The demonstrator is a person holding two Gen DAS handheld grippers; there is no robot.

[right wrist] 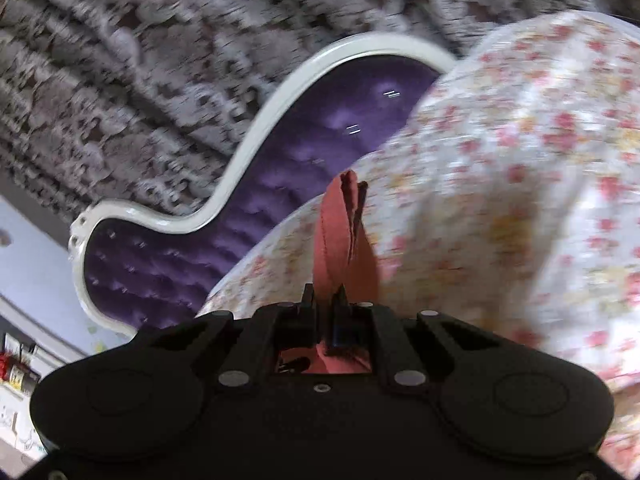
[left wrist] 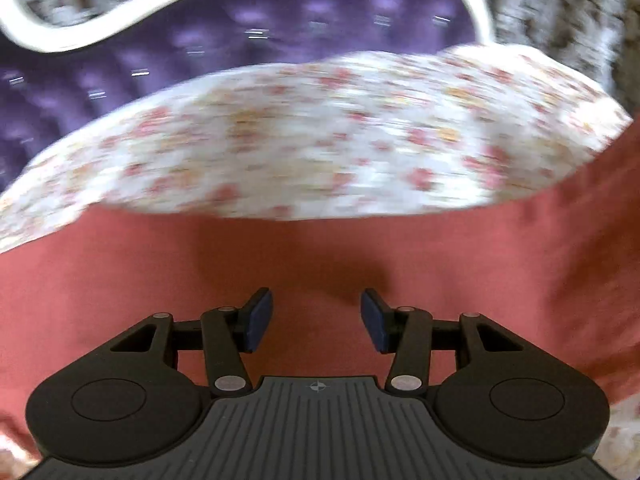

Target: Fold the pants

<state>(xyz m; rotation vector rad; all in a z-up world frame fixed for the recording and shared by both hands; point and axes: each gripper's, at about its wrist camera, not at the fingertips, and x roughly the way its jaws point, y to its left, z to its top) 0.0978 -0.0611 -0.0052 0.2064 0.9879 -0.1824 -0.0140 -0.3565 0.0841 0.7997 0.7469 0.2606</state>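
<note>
Behind everything: purple tufted headboard (left wrist: 240,40) w/ white curved frame, grey patterned curtain (right wrist: 140,60) beyond, floral bedsheet (left wrist: 320,140) on the bed. Salmon-pink pants (left wrist: 280,260) lie spread over the sheet, right under the left gripper (left wrist: 316,320); its jaws stand partly apart, blue pads clear of the cloth, nothing btwn them. Right gripper (right wrist: 324,300) is clamped on a bunched edge of the pants, fabric sticking up past the fingertips.

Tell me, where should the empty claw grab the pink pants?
Probably the pants edge nearest the left claw, coming down from above. The cloth lies flat beneath its open pads, so only an edge or a pinched-up fold offers a grip. The right claw already clamps a bunched hem that way.
</note>
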